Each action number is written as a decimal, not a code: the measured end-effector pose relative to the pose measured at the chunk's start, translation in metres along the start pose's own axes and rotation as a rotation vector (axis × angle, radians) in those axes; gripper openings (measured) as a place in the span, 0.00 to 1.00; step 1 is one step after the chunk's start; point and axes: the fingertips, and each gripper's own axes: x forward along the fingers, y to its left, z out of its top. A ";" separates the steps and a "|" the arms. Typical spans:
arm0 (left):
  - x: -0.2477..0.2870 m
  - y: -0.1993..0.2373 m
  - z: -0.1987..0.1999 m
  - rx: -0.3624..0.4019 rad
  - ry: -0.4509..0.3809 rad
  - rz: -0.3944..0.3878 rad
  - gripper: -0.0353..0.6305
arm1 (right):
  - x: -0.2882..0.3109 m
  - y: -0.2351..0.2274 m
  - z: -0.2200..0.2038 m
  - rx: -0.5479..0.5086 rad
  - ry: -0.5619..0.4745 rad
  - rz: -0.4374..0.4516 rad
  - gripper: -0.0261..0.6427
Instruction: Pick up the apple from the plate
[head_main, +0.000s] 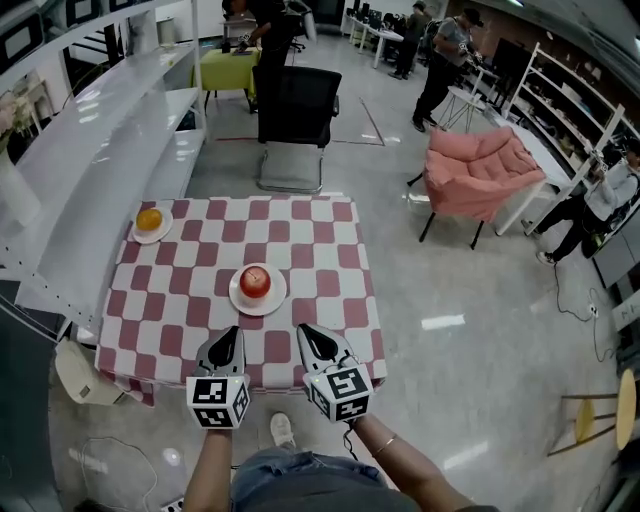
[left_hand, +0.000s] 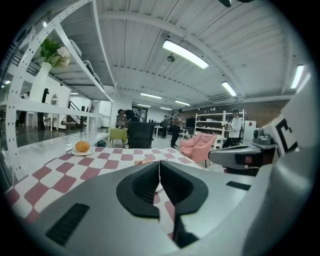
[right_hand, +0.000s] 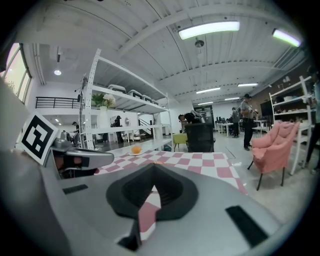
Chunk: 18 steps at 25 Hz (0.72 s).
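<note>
Red round apple (head_main: 255, 281) lies ahead, between both closed, empty grippers.
Left hand-held gripper (head_main: 231, 333) is slightly nearer than right hand-held gripper (head_main: 309, 331).

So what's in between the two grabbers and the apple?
Between the left gripper, the right gripper and the apple lies only bare checked tablecloth, then the plate rim. The head view shows it.

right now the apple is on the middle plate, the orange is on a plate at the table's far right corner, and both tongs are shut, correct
One slip: the orange sits on a small plate at the table's far left corner, not the right; the head view shows it. The apple is on the middle plate, and the left tongs and right tongs are shut.
</note>
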 end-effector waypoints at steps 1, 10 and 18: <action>0.005 0.005 0.002 0.001 0.002 -0.005 0.08 | 0.006 -0.002 0.001 -0.002 0.003 -0.007 0.06; 0.041 0.025 0.006 0.004 0.008 -0.055 0.08 | 0.040 -0.021 0.007 -0.016 0.015 -0.077 0.05; 0.061 0.026 0.002 0.016 0.036 -0.100 0.15 | 0.051 -0.027 0.007 -0.017 0.029 -0.098 0.06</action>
